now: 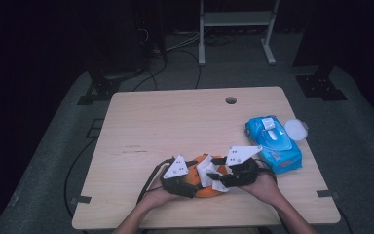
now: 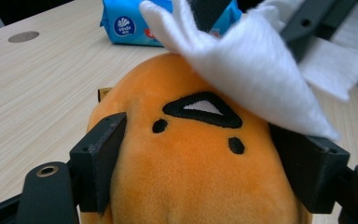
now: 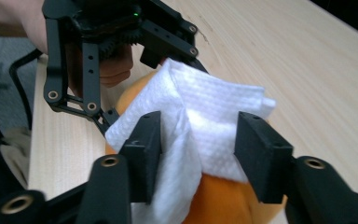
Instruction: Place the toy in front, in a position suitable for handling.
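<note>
Surface: wooden table (image 1: 175,122) over dark floor.
Toy: orange plush (image 2: 186,154) near the table's front edge, at its middle.
Left gripper (image 1: 185,178): jaws pressed on the plush's sides, hand low behind it.
Wipe: white wipe (image 3: 200,121) draped over the plush's top.
Right gripper (image 3: 193,149): jaws parted, straddling the wipe, pads off it.
Right edge: blue wipe pack (image 1: 272,141), round white lid (image 1: 294,129) beside it.

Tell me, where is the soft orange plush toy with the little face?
In the high view the orange plush toy sits at the table's near edge, clamped in the left gripper, under a white wipe.
</note>
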### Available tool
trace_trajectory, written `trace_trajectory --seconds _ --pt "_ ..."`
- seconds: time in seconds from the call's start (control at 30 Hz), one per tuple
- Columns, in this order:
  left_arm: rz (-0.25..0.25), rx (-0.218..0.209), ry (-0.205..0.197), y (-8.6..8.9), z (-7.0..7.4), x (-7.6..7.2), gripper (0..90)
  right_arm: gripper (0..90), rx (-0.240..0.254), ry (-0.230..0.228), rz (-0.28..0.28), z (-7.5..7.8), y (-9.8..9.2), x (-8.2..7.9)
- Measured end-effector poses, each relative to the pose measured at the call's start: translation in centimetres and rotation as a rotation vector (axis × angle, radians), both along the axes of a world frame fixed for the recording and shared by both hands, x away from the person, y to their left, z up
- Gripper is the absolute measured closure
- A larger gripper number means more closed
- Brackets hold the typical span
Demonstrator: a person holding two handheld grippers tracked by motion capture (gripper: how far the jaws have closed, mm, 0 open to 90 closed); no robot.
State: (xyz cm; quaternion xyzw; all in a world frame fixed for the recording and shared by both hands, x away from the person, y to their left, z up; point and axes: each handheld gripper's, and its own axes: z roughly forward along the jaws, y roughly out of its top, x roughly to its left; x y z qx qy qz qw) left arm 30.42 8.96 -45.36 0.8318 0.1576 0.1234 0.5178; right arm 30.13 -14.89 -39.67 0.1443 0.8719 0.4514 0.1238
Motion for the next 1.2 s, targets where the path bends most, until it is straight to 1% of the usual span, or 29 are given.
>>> trace_trajectory --seconds 0.07,0.17,0.2,0.23,0.3,0.33,0.37,0.4,0.43,0.5,0.53,0.6,0.63,0.67,0.7,0.73,0.77,0.8,0.83,0.87,0.93,0.97,1.0,1.03,1.07,1.1,1.13,1.17,1.2 --pt "-0.004 0.005 -0.003 0.0 0.0 -0.1 22.3 48.0 -0.005 -0.021 0.023 0.0 0.4 0.1" --pt "-0.017 0.016 -0.01 -0.1 0.1 -0.1 22.3 47.8 -0.001 -0.007 0.032 0.0 0.8 0.5" --pt "-0.039 0.029 -0.015 -0.1 0.1 -0.1 22.2 50.1 0.007 0.023 0.047 -0.1 1.2 1.1" --pt "-0.048 0.037 -0.016 -0.1 0.1 -0.1 22.1 52.2 0.007 0.042 0.057 -0.2 1.4 1.4" --pt "-0.067 0.048 -0.011 0.0 0.1 0.0 21.3 56.7 0.007 0.07 0.074 -0.5 1.8 1.8" --pt "-0.075 0.047 -0.008 0.2 0.1 0.0 20.8 60.0 0.009 0.095 0.082 -0.6 1.8 2.0" --pt "-0.075 0.047 -0.008 0.2 0.1 0.0 20.3 60.0 0.009 0.095 0.082 -0.6 1.8 2.0" --pt "-0.087 0.038 0.001 0.3 0.0 0.1 20.3 63.5 0.013 0.112 0.082 -0.8 1.9 2.0" --pt "-0.095 0.031 0.006 0.5 -0.1 0.2 18.9 69.9 0.021 0.133 0.084 -1.1 1.8 2.1" --pt "-0.104 0.017 0.016 0.6 -0.1 0.3 17.0 76.2 0.021 0.147 0.076 -1.1 1.5 2.1" --pt "-0.108 0.011 0.025 0.7 0.0 0.4 16.4 77.5 0.02 0.144 0.072 -1.1 1.5 2.0" --pt "-0.112 0.004 0.022 0.8 0.0 0.4 15.9 78.1 0.022 0.141 0.07 -0.9 1.3 2.0" --pt "-0.113 0.003 0.02 0.9 0.1 0.4 14.2 79.1 0.026 0.124 0.061 -0.8 1.1 1.6" --pt "-0.114 0.001 0.019 0.9 0.1 0.5 13.8 79.9 0.03 0.117 0.058 -0.7 1.0 1.5" --pt "-0.114 0.001 0.019 0.9 0.1 0.5 13.8 79.9 0.03 0.117 0.058 -0.7 1.0 1.5" --pt "-0.111 0.002 0.016 1.0 0.1 0.5 13.8 80.4 0.028 0.105 0.058 -0.7 0.9 1.2" --pt "-0.104 -0.001 0.017 1.0 0.1 0.6 13.8 80.8 0.02 0.091 0.051 -0.5 0.6 1.0" --pt "-0.099 0.0 0.021 1.1 0.1 0.7 13.8 81.1 0.016 0.085 0.041 -0.5 0.0 0.7" --pt "-0.099 0.0 0.021 1.1 0.1 0.7 13.9 81.1 0.016 0.085 0.041 -0.5 0.0 0.7" --pt "-0.091 -0.006 0.032 1.2 0.1 0.9 14.0 81.1 0.019 0.091 0.015 -0.7 -1.1 0.6" --pt "-0.083 -0.005 0.032 1.3 0.1 1.0 14.5 81.2 0.018 0.109 -0.007 -1.2 -2.2 0.6" --pt "-0.083 -0.005 0.032 1.3 0.1 1.0 15.0 81.2 0.018 0.109 -0.007 -1.2 -2.2 0.6" --pt "-0.073 -0.003 0.026 1.2 0.1 1.0 15.0 81.2 0.015 0.115 -0.019 -1.4 -2.6 0.6" --pt "-0.062 0.003 0.027 1.1 0.2 1.0 16.0 81.2 0.017 0.134 -0.052 -1.9 -3.8 0.4" --pt "-0.057 0.009 0.024 1.1 0.2 1.1 16.9 81.2 0.021 0.135 -0.058 -2.0 -4.0 0.2" --pt "-0.04 0.026 0.015 0.9 0.2 1.2 17.8 81.2 0.029 0.132 -0.059 -2.0 -4.0 0.1" --pt "-0.026 0.027 0.019 0.8 0.3 1.4 18.0 81.3 0.046 0.134 -0.053 -1.9 -3.8 -0.2" --pt "-0.026 0.027 0.019 0.8 0.3 1.4 18.0 81.3 0.046 0.134 -0.053 -1.9 -3.8 -0.2" --pt "-0.005 0.018 0.033 0.6 0.3 1.6 18.1 81.1 0.059 0.129 -0.024 -1.7 -2.4 -0.5"
